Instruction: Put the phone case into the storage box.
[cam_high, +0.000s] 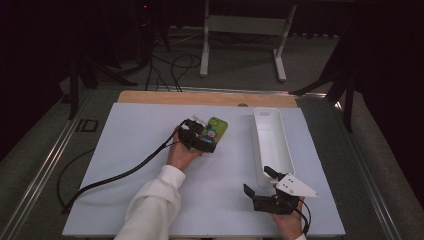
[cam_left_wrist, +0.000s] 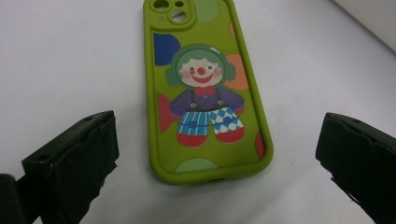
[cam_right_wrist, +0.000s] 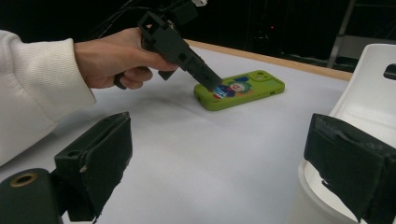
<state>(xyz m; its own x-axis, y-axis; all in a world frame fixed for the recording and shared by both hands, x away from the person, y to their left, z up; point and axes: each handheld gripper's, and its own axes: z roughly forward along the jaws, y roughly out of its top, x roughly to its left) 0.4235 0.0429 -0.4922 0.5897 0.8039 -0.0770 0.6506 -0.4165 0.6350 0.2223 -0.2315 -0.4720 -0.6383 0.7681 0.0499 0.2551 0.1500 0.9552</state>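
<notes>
left claw (cam_left_wrist: 215, 154): wide open, holding nothing | phone case (cam_left_wrist: 203, 88): flat between jaws, untouched

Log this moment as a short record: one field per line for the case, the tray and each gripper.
phone case: green, clown print, lying flat on the table, camera cutouts at the far end
white tray: long, to the right of the case, nothing seen inside
left gripper: open, jaws either side of the case's near end, just above it
right gripper: open, holding nothing, beside the tray's near end
</notes>
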